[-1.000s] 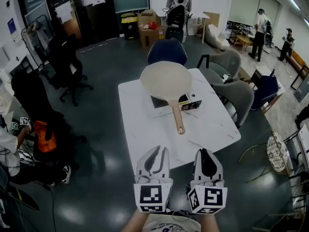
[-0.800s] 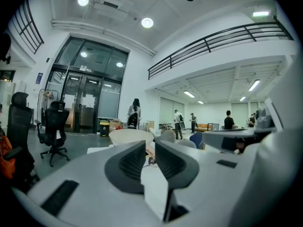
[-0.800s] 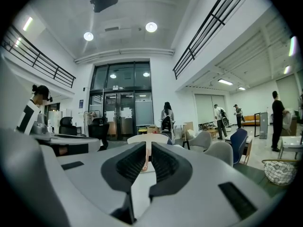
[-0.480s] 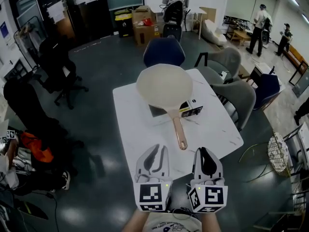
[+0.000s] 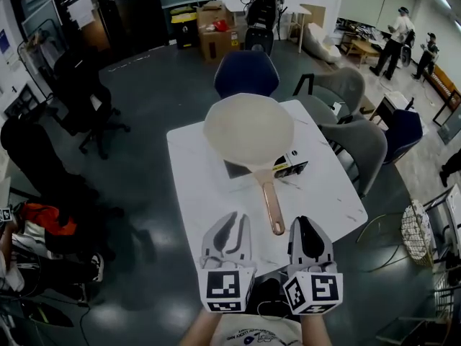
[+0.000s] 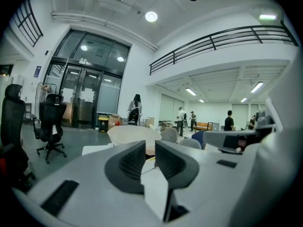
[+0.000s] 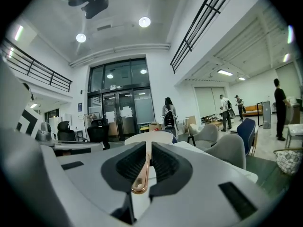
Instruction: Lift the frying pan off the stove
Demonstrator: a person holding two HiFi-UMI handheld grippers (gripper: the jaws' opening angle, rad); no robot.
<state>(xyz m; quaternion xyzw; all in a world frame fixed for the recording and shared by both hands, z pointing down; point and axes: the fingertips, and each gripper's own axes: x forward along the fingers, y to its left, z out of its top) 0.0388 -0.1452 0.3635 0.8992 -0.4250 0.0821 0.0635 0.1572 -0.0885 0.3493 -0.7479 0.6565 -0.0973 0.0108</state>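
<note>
Hovering side by side at the bench's (image 5: 193, 186) six o'clock edge, left claw (image 5: 230, 225) and right claw (image 5: 307, 229) are both pressed together, empty. At twelve o'clock the frying pan (image 5: 248, 127) sits on the stove (image 5: 287, 169), its handle (image 5: 271, 206) pointing between them, with bare bench at either side.

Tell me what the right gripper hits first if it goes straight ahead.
Most likely the handle of the frying pan: its copper end lines up with the shut jaws of the right gripper. How far ahead is unclear.
</note>
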